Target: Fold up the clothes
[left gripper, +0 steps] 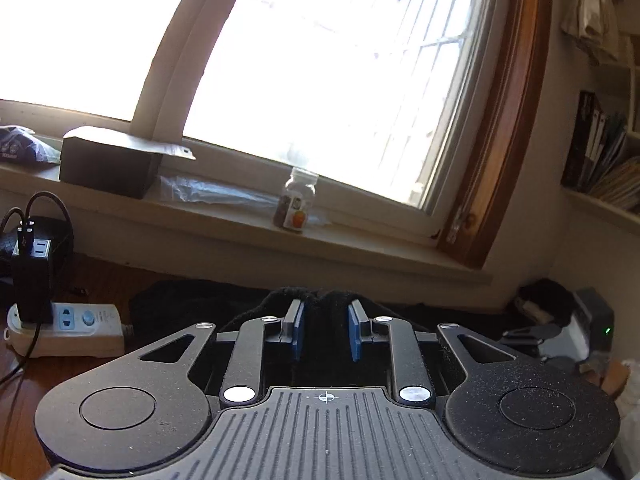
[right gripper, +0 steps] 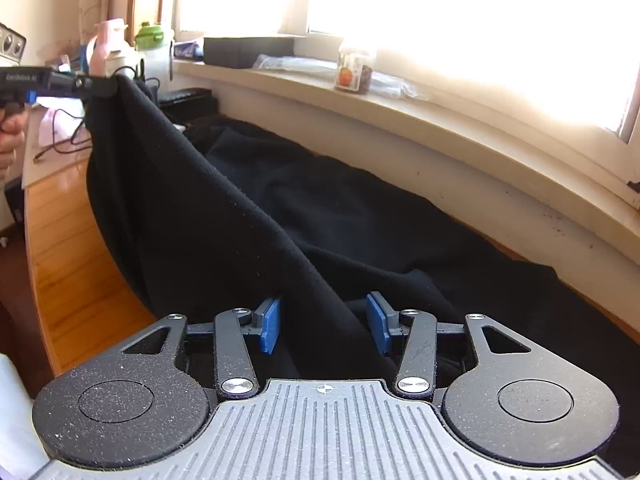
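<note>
Right wrist view, near field: the right gripper sits at the bottom centre, its blue pads set apart. A ridge of the black garment passes between them. Contact with the pads cannot be confirmed, so a clamp cannot be told.

Middle field: the garment spreads over the wooden table and runs back to the wall under the sill. One edge rises as a taut sheet toward the upper left. There the left gripper pinches it, held by a hand at the frame edge. Only this view shows the lifted span and the garment's full extent.

Far field: a jar and a dark box stand on the sill.

Left wrist view, near field: the left gripper's pads are close together, clamped on a bunched fold of the garment. Left of it, low in the frame, a power strip with a charger lies on the table; the other view does not show it clearly. At right edge, the right gripper appears, blurred. Upper right holds a bookshelf, seen only here.
</note>
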### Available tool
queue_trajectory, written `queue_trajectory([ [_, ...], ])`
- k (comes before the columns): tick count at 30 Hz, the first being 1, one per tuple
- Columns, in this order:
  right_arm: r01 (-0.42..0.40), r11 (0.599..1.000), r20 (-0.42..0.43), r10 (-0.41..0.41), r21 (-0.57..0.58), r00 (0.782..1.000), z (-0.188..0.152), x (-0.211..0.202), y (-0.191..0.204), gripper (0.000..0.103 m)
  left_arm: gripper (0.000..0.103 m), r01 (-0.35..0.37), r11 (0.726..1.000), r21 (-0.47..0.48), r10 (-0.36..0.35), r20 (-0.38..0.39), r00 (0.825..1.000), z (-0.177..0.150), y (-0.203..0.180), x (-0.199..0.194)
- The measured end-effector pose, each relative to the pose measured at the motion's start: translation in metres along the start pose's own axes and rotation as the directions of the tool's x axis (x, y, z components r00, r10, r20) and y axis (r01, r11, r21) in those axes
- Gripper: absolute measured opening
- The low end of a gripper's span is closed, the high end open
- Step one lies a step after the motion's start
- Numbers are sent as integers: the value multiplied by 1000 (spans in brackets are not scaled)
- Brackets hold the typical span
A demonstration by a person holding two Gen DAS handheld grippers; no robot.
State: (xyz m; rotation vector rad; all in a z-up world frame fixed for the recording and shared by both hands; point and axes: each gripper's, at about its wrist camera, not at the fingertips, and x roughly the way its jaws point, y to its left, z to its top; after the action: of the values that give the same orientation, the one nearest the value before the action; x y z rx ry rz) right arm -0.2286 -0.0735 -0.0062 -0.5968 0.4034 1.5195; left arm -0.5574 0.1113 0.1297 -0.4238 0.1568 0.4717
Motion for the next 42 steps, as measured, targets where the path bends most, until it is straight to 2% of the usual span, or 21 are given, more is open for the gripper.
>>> queue_trajectory([
  [2,6,1000,-1,-6,-14,1000,-2,-6,1,45,21,8,1000,-4,-8,38,999,10,0,-15],
  [5,11,1000,7,-11,-29,1000,-12,-30,-1,45,21,-63,997,42,59,72,996,25,4,-33],
  [8,7,1000,5,-6,-21,1000,-26,-54,-4,45,21,-163,985,60,164,-5,986,17,26,-16],
  [13,57,998,-66,-60,-39,996,-53,-60,-11,44,22,-195,981,17,195,-135,971,-24,53,20],
  [15,69,998,-57,-70,-8,996,-58,-62,-20,31,22,-194,981,11,194,-153,969,-32,54,27],
  [17,81,996,-17,-80,37,997,-58,-67,-29,11,27,-193,981,13,193,-153,969,-32,56,26],
  [18,89,994,7,-89,61,996,-55,-68,-33,10,28,-193,981,14,193,-152,969,-31,57,26],
  [22,102,976,51,-113,190,992,-45,-58,-57,9,33,-189,982,-3,187,-152,971,-28,65,29],
  [24,94,957,22,-104,274,994,-44,-39,-74,10,42,-192,981,-19,187,-160,969,-31,70,30],
  [27,120,939,-54,-109,324,993,-52,-5,-91,20,45,-197,980,-41,188,-162,969,-39,76,29],
  [28,118,936,-59,-105,332,993,-56,0,-93,23,47,-195,980,-43,186,-161,969,-41,77,27],
  [30,110,935,-40,-102,336,994,-63,2,-95,24,53,-203,978,-39,194,-160,968,-43,77,24],
  [37,91,939,30,-107,332,994,-81,3,-97,25,61,-231,973,-18,226,-144,963,-50,70,10],
  [42,91,935,33,-109,343,993,-79,5,-97,25,67,-227,973,-31,222,-119,968,-61,60,-12],
])
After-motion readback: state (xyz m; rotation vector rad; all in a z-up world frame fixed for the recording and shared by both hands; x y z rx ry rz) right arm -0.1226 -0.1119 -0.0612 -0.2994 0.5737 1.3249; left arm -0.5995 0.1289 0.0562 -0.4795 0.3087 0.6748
